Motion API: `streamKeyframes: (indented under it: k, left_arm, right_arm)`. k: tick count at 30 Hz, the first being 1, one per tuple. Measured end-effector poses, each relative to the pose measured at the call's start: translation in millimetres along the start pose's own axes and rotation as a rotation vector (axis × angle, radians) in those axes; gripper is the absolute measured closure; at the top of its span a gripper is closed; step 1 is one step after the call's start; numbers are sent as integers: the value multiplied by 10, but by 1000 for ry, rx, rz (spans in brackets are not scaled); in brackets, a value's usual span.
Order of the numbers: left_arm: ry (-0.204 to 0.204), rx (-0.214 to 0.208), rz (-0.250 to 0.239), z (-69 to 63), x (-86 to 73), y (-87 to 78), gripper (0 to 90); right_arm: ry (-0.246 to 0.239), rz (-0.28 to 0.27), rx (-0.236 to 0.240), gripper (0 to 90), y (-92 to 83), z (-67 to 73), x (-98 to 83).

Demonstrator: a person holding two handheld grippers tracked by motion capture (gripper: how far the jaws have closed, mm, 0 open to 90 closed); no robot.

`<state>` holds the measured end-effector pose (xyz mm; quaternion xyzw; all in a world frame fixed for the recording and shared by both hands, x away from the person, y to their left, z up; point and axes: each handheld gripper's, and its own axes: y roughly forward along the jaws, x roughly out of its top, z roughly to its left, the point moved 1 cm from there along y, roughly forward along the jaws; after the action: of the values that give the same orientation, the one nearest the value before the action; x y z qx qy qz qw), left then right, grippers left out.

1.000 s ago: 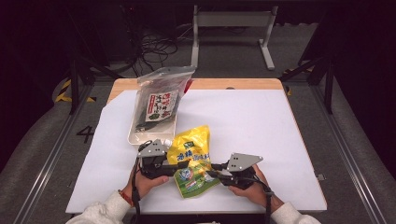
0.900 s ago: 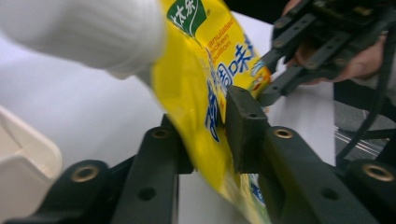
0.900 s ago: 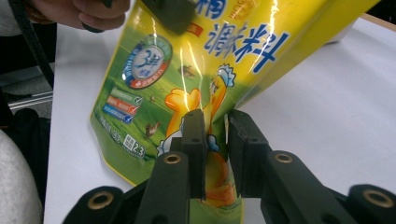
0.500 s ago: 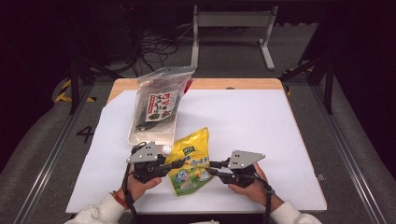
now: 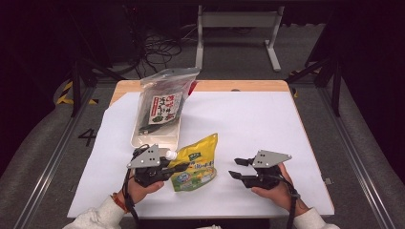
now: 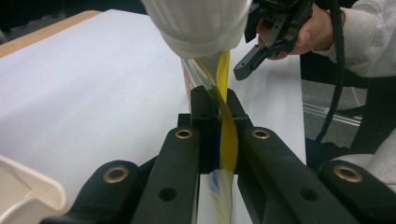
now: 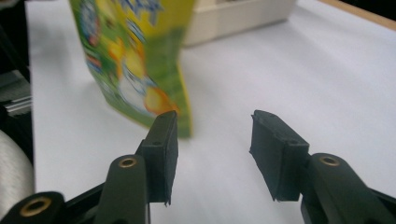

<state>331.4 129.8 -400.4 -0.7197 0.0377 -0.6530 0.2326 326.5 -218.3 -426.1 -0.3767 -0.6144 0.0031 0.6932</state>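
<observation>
The left gripper [image 5: 177, 168] pointed to 3 o'clock and squeezed the yellow pouch [image 5: 197, 164] tight; its white cap [image 5: 170, 154] stuck out at 10 o'clock. The right gripper [image 5: 236, 168] pointed to 9 o'clock; its jaws had just been opening, with nothing between them.

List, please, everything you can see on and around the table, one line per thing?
pouch: one, yellow and green with a white cap, near edge of the table, pinched at its left side.
tray: one, cream, left part of the table, beyond the pouch.
clear bag: one, see-through with a dark printed pack inside, standing in the tray.
sheet: one, white, covering most of the table.
table: one, wooden, its far edge bare.
frame: one, grey metal, on the floor beyond the table.
left gripper: one, black with a grey plate, shut on the pouch.
right gripper: one, black with a grey plate, jaws open, right of the pouch and apart from it.
</observation>
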Motion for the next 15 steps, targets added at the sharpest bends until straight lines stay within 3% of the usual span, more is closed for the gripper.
streamKeyframes:
  k: [2,6,12,15]
  left_arm:
    - [1,7,-2,-10,8,-18,880]
    - [5,16,-11,-12,33,-56,881]
    - [26,34,-24,3,97,-149,880]
    - [43,33,-39,10,144,-200,880]
  right_arm:
    - [28,34,-39,421,-38,-61,-72]
    - [65,51,-69,360,-88,-136,-171]
    - [130,26,-90,307,-105,-242,-234]
    - [135,22,-100,281,-114,-242,-240]
